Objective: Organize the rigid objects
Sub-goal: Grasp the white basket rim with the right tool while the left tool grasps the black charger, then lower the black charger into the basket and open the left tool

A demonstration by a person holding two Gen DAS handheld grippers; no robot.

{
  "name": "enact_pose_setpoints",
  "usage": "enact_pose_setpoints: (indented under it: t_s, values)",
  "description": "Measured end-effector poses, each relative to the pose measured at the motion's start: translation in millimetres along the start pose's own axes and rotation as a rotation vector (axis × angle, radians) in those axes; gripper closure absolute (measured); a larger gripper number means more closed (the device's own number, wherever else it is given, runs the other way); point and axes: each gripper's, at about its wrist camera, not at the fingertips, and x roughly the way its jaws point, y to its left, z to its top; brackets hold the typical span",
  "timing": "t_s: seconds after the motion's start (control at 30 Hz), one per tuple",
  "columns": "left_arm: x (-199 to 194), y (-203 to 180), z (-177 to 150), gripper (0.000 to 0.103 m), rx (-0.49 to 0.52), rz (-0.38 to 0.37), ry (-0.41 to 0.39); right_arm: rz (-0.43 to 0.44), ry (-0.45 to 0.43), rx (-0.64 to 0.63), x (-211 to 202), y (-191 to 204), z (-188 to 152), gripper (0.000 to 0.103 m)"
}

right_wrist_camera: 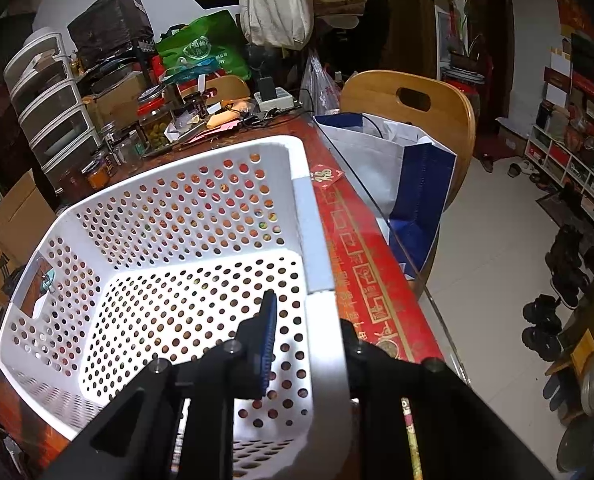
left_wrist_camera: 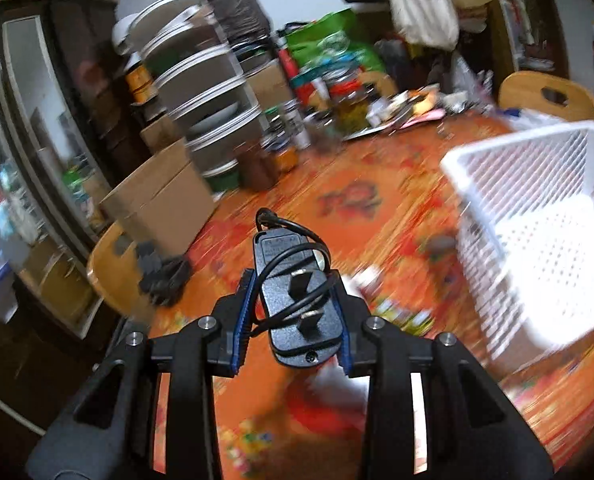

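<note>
Left hand-held gripper squeezing charger, right hand-held gripper pinching basket wall; loose cord at 12 o'clock could snag on rim.

The table wears an orange-red patterned cloth under glass. A white basket sits on it; at its 11 o'clock stand jars, a drawer tower and clutter; a red envelope at 2 o'clock.

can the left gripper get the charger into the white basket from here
Probably yes: the left gripper is shut on the black charger above the table, and the white basket beside it looks empty, with an open top.
</note>
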Motion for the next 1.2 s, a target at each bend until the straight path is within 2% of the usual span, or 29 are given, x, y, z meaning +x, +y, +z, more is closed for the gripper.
enact_pose_setpoints:
  t_s: [0.17, 0.33, 0.43, 0.53, 0.63, 0.83, 0.93, 0.97, 1.0, 1.03, 1.1, 1.2]
  values:
    - [-1.9, -49.5, 63.1, 0.071, 0.067, -0.098, 0.007, -0.002, -0.002, -0.003, -0.5, 1.1, -0.3, 0.086]
    - [13.8, -115.6, 98.3, 0.071, 0.179, -0.147, 0.074, 0.007, 0.004, 0.000, -1.5, -0.4, -0.9, 0.086]
    - [19.0, -158.7, 99.7, 0.071, 0.265, -0.171, 0.128, 0.010, 0.005, -0.003, -2.6, -1.2, -1.9, 0.086]
    - [33.1, -197.9, 98.8, 0.071, 0.362, -0.199, 0.214, 0.019, 0.006, -0.001, -3.3, -2.8, -2.0, 0.086]
    - [50.9, -224.6, 94.0, 0.071, 0.427, -0.240, 0.337, 0.029, 0.005, 0.003, -3.9, -5.0, -2.8, 0.086]
    - [75.3, -241.9, 82.4, 0.071, 0.455, -0.230, 0.430, 0.041, 0.007, 0.004, -5.3, -7.7, -3.4, 0.086]
    - [78.9, -243.5, 82.2, 0.070, 0.458, -0.247, 0.435, 0.044, 0.008, 0.008, -5.1, -9.1, -2.6, 0.086]
    - [78.4, -242.7, 82.2, 0.068, 0.459, -0.246, 0.430, 0.040, 0.007, 0.006, -5.3, -8.3, -2.9, 0.086]
    - [76.6, -239.7, 80.2, 0.056, 0.462, -0.241, 0.417, 0.037, 0.007, 0.004, -5.5, -8.0, -2.8, 0.086]
    - [74.0, -233.0, 77.0, 0.037, 0.464, -0.236, 0.398, 0.037, 0.008, 0.003, -5.5, -7.9, -2.5, 0.086]
    - [61.9, -222.3, 78.5, 0.018, 0.457, -0.228, 0.330, 0.034, 0.012, 0.002, -4.4, -7.1, -2.6, 0.086]
    - [39.1, -193.3, 86.8, 0.017, 0.384, -0.266, 0.258, 0.025, 0.018, 0.000, -2.8, -5.8, -2.1, 0.087]
